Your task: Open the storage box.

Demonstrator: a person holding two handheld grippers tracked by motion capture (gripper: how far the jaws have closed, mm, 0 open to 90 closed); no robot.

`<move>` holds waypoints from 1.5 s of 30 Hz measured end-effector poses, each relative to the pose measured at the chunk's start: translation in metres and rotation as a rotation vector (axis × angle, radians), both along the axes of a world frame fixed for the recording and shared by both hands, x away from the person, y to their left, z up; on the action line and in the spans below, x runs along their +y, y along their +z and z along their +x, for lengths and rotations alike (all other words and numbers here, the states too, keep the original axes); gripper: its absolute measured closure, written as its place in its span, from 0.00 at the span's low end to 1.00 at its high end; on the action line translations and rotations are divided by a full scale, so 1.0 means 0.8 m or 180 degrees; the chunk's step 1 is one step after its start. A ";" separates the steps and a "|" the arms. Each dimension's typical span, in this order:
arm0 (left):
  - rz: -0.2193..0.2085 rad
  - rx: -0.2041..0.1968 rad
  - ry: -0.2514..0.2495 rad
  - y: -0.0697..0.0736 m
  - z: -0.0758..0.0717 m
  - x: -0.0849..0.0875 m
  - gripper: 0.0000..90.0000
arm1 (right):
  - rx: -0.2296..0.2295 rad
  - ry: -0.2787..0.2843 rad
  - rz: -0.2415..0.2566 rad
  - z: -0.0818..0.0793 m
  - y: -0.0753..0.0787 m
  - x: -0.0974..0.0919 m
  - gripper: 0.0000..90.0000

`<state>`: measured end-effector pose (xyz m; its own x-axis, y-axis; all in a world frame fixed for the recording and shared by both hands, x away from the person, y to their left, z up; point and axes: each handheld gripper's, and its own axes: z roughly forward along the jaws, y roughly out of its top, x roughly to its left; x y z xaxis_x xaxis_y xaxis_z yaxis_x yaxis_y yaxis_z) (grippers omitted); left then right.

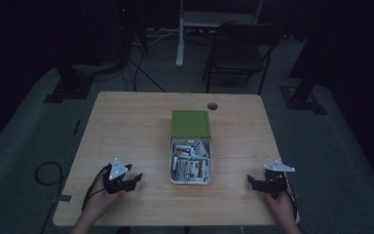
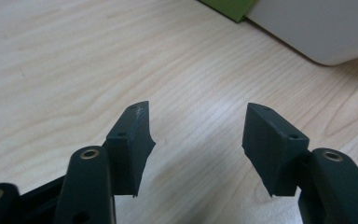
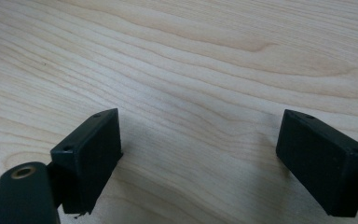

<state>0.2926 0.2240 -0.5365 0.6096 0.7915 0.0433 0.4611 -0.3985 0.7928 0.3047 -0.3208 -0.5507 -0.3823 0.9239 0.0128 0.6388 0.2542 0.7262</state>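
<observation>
Your left claw [image 1: 135, 180] sits low over the tabletop [image 1: 126, 126] at its near left edge, jaws parted around bare wood, nothing held. Your right claw [image 1: 252, 181] rests near the near right edge, jaws spread wide and empty, pointing inward. Between them, well apart from both, stands the white box [image 1: 191, 168] of small items, its green lid [image 1: 190, 124] touching its far end.

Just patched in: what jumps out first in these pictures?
A white box packed with small items sits mid-table, its green lid lying against its far end. The left gripper and right gripper rest on the table either side of it, both open and empty. The room around is dark.
</observation>
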 end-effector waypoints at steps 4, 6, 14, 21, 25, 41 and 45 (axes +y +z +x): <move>0.0016 0.0019 0.0015 -0.004 -0.002 0.003 0.36 | -0.0001 0.0001 -0.0002 0.000 0.000 0.000 0.15; -0.0012 0.0091 0.0071 -0.005 -0.003 0.004 0.28 | 0.0000 0.0001 -0.0001 0.000 0.000 0.000 0.15; 0.0016 0.0106 0.0148 -0.007 -0.005 0.012 0.21 | 0.0000 0.0000 -0.0001 0.000 0.000 0.000 0.15; 0.0035 0.0099 0.0400 -0.007 -0.003 0.021 0.16 | -0.0002 0.0000 -0.0004 0.000 0.000 0.000 0.15; -0.0049 0.0101 0.0662 -0.006 -0.001 0.030 0.11 | 0.0000 -0.0003 -0.0003 0.000 0.000 0.000 0.15; 0.0239 0.0225 0.1362 -0.009 0.003 0.052 0.11 | 0.0002 0.0032 -0.0010 0.000 0.000 0.000 0.14; 0.0285 0.0279 0.1378 -0.010 0.003 0.052 0.11 | 0.0004 0.0029 -0.0009 0.000 0.000 0.000 0.14</move>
<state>0.2951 0.2655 -0.5445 0.2275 0.9700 0.0861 0.6644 -0.2192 0.7145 0.3049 -0.3204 -0.5508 -0.3908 0.9204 0.0107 0.6373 0.2622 0.7247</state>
